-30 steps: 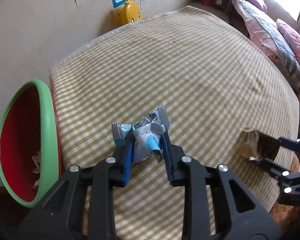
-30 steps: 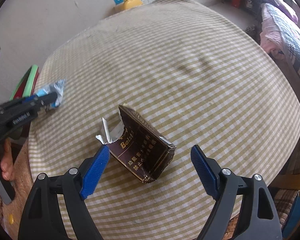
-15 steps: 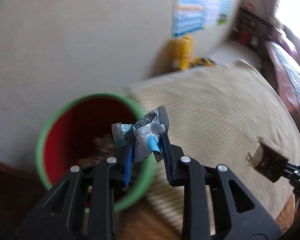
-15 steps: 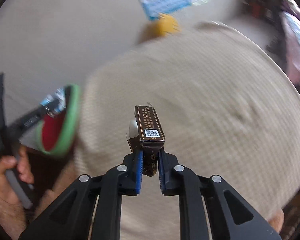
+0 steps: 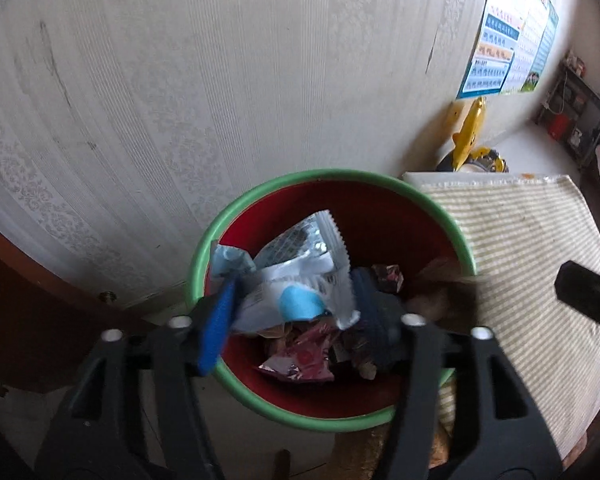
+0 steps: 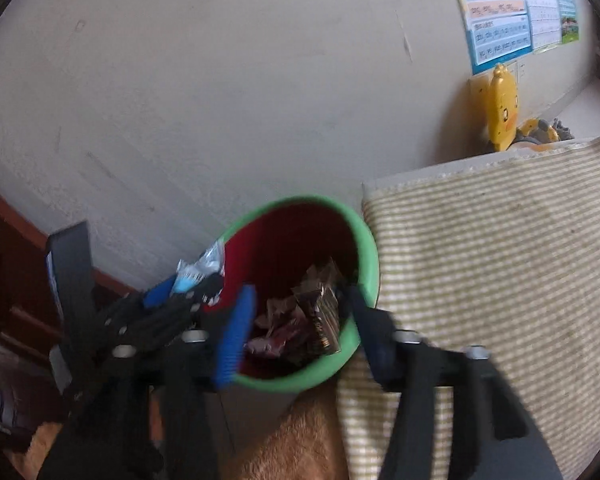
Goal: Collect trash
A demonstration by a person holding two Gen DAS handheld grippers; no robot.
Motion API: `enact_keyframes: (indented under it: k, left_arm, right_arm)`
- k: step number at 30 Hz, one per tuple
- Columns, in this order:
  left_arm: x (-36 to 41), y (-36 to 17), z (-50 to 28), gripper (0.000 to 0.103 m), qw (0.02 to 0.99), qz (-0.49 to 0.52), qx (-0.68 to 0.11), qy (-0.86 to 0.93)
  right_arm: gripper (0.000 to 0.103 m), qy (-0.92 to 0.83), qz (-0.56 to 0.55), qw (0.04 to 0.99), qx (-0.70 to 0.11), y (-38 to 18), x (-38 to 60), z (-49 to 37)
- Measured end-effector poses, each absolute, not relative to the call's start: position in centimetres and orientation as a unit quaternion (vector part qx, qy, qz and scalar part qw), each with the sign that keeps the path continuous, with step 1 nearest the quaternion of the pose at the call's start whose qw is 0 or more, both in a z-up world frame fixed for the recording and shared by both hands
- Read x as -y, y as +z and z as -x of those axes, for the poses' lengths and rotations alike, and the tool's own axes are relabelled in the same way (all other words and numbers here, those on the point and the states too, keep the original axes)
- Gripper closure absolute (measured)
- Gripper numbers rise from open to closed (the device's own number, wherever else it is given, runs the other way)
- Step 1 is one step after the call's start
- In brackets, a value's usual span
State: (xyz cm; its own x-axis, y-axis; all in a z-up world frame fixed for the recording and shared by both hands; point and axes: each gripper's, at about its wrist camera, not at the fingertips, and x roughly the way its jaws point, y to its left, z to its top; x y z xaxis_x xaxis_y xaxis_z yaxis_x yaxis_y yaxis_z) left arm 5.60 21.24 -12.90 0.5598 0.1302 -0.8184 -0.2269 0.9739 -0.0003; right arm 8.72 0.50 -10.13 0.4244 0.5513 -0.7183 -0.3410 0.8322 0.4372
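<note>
Where the checked cloth filled both views a second ago, the bin now does.
Bin (image 5: 260, 200): green rim, red inside, left of the counter (image 5: 540, 248), against the wall.
Left tool (image 5: 296, 308): jaws opening over the bin; wrapper (image 5: 296, 272) between them, earlier clamped.
Right tool (image 6: 300, 316): jaws opening; brown box (image 6: 324, 312), gripped half a second ago, now inside the bin.

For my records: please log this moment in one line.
left tool: opening, wrapper between | right tool: opening, carton dropping | over bin
</note>
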Motion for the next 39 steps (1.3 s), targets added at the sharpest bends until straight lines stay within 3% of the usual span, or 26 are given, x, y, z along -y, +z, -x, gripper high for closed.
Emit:
enact_keyframes:
  k: [9, 13, 23, 29, 39]
  left_arm:
    - [-16.3, -8.6, -5.2, 0.006, 0.920, 0.057, -0.384, 0.051]
    - [-12.7, -5.9, -4.7, 0.006, 0.941, 0.058, -0.333, 0.031]
    - [-4.8, 0.8, -1.7, 0.005, 0.975, -0.001, -0.219, 0.045]
    - [-3.0, 1.6, -0.4, 0.005, 0.976, -0.011, -0.209, 0.051]
    - [-1.9, 1.6, -0.3, 0.005, 0.973, -0.011, -0.230, 0.024]
  right_arm:
    - [0.022, 0.146, -0.092, 0.914, -0.368, -5.5, 8.8, -4.1]
    - [0.007, 0.091, -0.073, 0.948, -0.295, -3.0, 12.6, -0.9]
    - [0.007, -0.037, -0.018, 0.985, -0.169, -0.3, 17.0, 3.8]
    - [0.007, -0.019, -0.072, 0.981, -0.180, -0.9, 19.2, 4.5]
    - [0.007, -0.027, -0.060, 0.980, -0.188, -1.7, 19.0, 5.6]
